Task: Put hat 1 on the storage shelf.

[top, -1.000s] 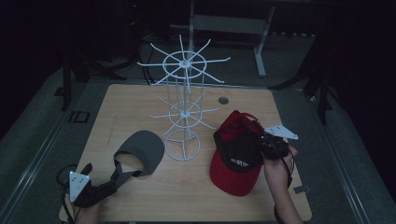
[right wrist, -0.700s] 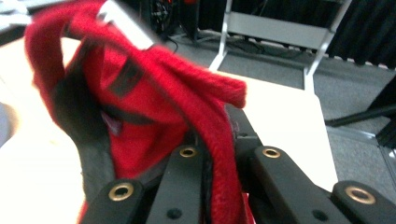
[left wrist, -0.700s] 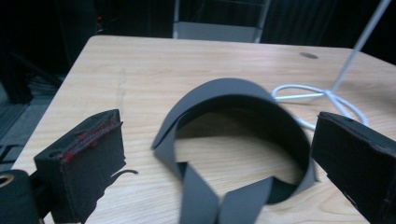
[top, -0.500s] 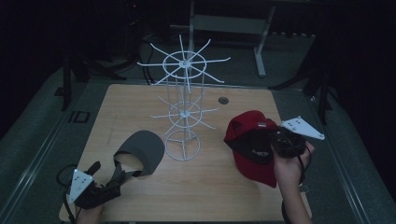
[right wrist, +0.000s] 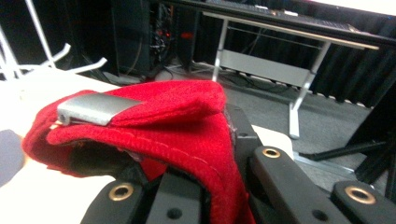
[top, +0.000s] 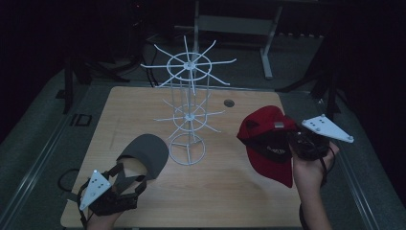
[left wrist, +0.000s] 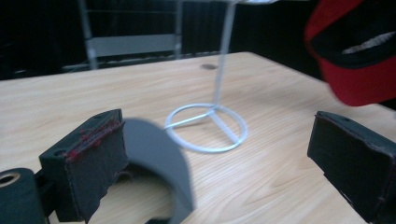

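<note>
right gripper [top: 294, 143] clamped on red cap [top: 268, 139], lifted off the table at frame right. left gripper [top: 129, 175] jaws apart around grey cap's [top: 146, 151] brim, lower left. white wire rack [top: 186, 110] centre: nothing hung yet, both caps left.

At the right of the high view, the cap [top: 268, 139] in my right gripper [top: 306, 146] is red with a black lining and a silver-grey buckle [right wrist: 95, 107] on its strap. At lower left, the cap [top: 146, 151] at my left gripper [top: 117, 191] is plain dark grey. Both grippers are black, each topped by a pale grey plate. At centre, the wire rack [top: 187, 110] is white. The table [top: 220, 191] shows light wood grain.
</note>
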Demonstrator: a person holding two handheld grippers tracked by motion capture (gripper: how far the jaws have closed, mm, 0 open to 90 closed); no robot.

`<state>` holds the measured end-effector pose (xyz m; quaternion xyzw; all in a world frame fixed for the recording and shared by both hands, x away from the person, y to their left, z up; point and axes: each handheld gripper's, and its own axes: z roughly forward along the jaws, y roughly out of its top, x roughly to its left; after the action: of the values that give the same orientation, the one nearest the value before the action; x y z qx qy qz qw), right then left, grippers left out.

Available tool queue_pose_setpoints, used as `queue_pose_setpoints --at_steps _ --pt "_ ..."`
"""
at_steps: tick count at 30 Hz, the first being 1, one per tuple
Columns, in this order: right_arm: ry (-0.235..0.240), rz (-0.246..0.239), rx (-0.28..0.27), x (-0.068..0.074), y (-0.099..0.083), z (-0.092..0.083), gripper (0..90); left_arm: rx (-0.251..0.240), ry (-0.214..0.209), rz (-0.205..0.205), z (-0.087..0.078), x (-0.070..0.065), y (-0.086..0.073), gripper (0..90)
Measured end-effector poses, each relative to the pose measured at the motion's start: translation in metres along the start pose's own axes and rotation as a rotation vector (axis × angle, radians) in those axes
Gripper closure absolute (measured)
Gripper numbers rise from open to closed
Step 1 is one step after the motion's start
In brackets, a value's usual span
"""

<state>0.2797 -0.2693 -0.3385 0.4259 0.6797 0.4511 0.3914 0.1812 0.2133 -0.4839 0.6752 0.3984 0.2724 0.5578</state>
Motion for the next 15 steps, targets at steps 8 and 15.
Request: queue_pose_setpoints --at_steps 8,15 --pt "0.037 -0.011 -0.032 0.008 0.014 -0.016 86.1 -0.005 -0.084 0.077 0.013 -0.026 0.029 5.8" --pt "0.071 -0.011 -0.068 0.011 0.024 -0.030 86.1 -0.011 -0.137 0.132 0.028 -0.044 0.047 6.2"
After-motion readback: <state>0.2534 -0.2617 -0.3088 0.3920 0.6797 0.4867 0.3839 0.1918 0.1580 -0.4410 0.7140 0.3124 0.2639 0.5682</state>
